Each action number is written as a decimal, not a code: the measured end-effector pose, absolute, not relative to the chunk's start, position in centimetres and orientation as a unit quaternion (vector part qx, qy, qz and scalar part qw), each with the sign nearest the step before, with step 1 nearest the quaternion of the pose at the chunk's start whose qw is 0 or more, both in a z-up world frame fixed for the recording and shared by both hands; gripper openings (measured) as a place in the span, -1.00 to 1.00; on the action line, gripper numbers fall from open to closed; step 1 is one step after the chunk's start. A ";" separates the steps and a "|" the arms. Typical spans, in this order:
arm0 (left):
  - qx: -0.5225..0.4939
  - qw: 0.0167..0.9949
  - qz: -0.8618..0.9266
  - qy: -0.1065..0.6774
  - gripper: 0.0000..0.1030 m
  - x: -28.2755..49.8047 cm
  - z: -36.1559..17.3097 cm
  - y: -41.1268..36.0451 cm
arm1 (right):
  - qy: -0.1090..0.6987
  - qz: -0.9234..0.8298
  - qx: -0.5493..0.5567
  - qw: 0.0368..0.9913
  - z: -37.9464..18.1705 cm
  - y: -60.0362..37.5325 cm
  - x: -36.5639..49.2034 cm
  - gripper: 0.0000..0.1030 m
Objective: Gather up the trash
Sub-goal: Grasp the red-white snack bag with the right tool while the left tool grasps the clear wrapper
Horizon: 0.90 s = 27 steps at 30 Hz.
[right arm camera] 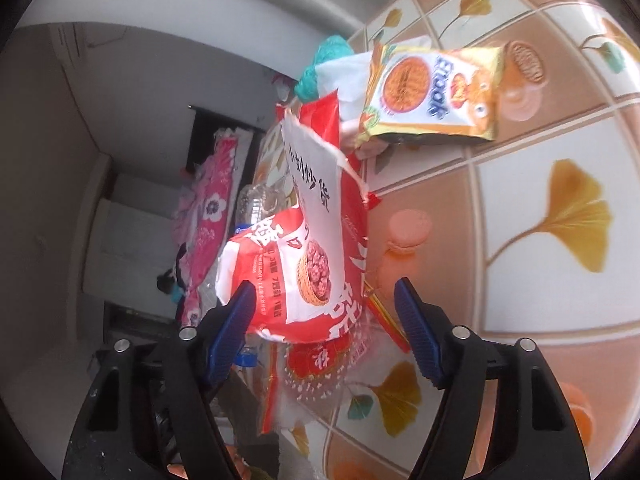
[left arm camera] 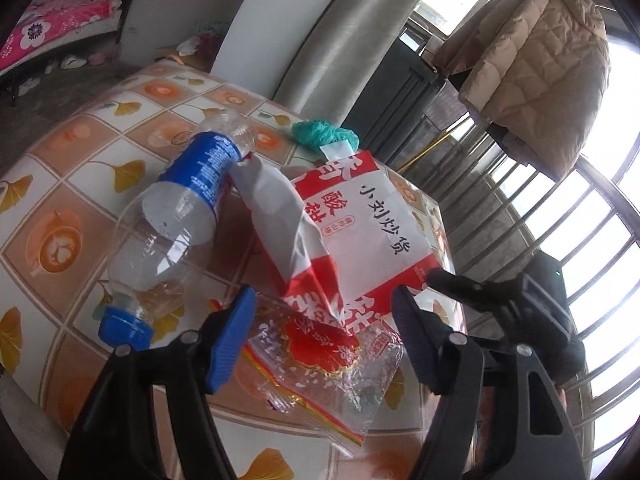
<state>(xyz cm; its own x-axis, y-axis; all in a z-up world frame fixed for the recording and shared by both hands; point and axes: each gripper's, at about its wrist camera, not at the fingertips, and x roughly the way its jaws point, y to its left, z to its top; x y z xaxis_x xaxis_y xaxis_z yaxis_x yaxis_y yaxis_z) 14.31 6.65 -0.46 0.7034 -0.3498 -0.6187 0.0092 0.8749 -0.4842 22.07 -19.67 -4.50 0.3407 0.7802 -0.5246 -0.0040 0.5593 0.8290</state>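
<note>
Wrapper [left arm camera: 332, 356] — between left claw [left arm camera: 320, 328] fingers

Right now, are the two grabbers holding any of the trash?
No, nothing is held. The left gripper stands open over the clear plastic wrapper, and the right gripper stands open around the red and white snack bag, its pads not pressing it.

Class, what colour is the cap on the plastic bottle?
Blue; the cap shows best in the left wrist view.

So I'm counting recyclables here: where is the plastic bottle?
In the left wrist view the bottle lies on its side on the table, left of the red-and-white bag, blue cap toward the camera.
</note>
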 end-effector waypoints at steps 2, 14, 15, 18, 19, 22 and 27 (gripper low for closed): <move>-0.226 0.895 -0.101 0.370 0.32 14.2 -0.5 6.8 | 0.506 0.267 0.375 0.730 -4.7 -19.0 22.6 -0.03; -0.243 0.897 -0.124 0.347 0.32 13.5 0.7 8.1 | 0.490 0.264 0.366 0.746 -3.6 -20.1 22.4 -1.00; -0.243 0.898 -0.125 0.344 0.32 13.4 0.9 8.2 | 0.482 0.264 0.365 0.751 -3.0 -20.5 22.2 -1.00; -0.245 0.902 -0.131 0.331 0.32 12.7 1.3 8.6 | 0.464 0.263 0.370 0.761 -1.8 -21.8 21.7 -1.00; -0.246 0.902 -0.133 0.329 0.32 12.5 1.2 8.8 | 0.459 0.259 0.372 0.764 -1.5 -22.4 21.5 -1.00; -0.244 0.901 -0.137 0.331 0.32 12.1 0.9 9.0 | 0.444 0.253 0.385 0.769 -1.0 -23.9 21.2 -1.00; -0.214 0.901 -0.136 0.352 0.32 11.3 0.5 9.2 | 0.418 0.243 0.403 0.777 0.0 -26.4 20.5 -1.00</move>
<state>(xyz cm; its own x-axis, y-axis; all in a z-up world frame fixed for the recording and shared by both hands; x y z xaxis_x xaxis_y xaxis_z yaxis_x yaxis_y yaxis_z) 11.29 9.16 0.53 0.7157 -0.3946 -0.5763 0.0939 0.8720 -0.4805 20.47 -26.43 0.01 0.5316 0.7149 -0.4542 -0.0409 0.5573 0.8293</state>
